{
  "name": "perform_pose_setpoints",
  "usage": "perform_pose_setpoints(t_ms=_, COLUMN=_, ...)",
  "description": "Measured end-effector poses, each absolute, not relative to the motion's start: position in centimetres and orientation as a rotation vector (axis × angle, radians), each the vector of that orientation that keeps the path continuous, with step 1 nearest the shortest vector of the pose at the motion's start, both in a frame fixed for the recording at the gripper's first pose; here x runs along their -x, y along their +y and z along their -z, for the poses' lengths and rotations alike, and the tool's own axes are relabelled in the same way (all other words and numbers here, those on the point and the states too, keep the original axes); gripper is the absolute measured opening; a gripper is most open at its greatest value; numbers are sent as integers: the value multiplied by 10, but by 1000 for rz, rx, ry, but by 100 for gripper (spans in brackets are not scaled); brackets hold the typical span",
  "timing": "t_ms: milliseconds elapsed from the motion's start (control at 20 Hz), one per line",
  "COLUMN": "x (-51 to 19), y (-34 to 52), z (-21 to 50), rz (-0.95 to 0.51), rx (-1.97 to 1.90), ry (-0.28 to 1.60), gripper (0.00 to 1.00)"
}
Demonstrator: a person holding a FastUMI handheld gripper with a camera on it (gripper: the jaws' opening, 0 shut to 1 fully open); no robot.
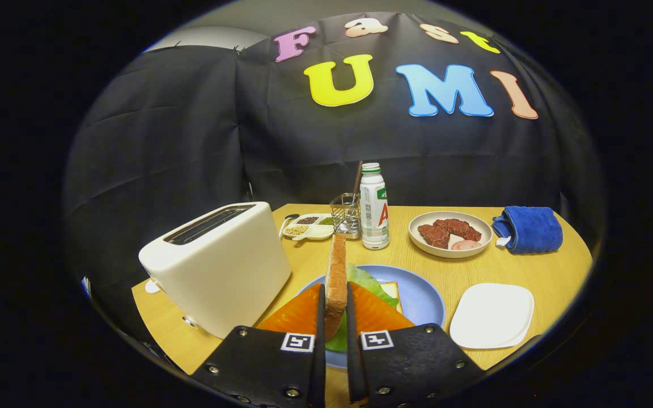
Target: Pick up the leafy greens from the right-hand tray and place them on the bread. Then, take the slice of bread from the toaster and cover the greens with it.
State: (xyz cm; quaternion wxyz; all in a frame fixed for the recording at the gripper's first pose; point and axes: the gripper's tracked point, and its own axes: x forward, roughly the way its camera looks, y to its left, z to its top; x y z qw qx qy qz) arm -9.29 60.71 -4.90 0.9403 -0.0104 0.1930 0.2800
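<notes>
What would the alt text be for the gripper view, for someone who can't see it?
The gripper holds a slice of bread upright on edge between its fingers, above the leafy greens on the blue plate. A white toaster stands beside the plate, with an empty white tray on the other side.

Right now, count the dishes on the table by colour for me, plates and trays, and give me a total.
Blue: 1, the blue plate under the greens, just beyond the gripper shut on the bread slice.
White: 2, the empty white tray and the divided condiment dish.
Beige: 1, the meat plate.
Total: 4.
</notes>
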Motion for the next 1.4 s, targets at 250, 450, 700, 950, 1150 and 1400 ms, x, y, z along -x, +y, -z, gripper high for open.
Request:
perform_pose_setpoints(t_ms=250, x=86, y=599, z=53, rz=-552, rx=40, ry=398, gripper=25)
perform_pose_setpoints(t_ms=450, x=84, y=593, z=55, rz=-540, rx=48, ry=405, gripper=28)
perform_pose_setpoints(t_ms=700, x=80, y=588, z=60, rz=-524, rx=50, ry=417, gripper=38)
perform_pose_setpoints(t_ms=950, x=76, y=581, z=66, rz=-514, rx=59, ry=432, gripper=38)
perform_pose_setpoints(t_ms=1150, x=73, y=575, z=71, rz=-509, rx=37, ry=454, gripper=43)
perform_pose_setpoints(t_ms=1400, x=69, y=568, z=73, rz=-494, rx=42, ry=456, gripper=46)
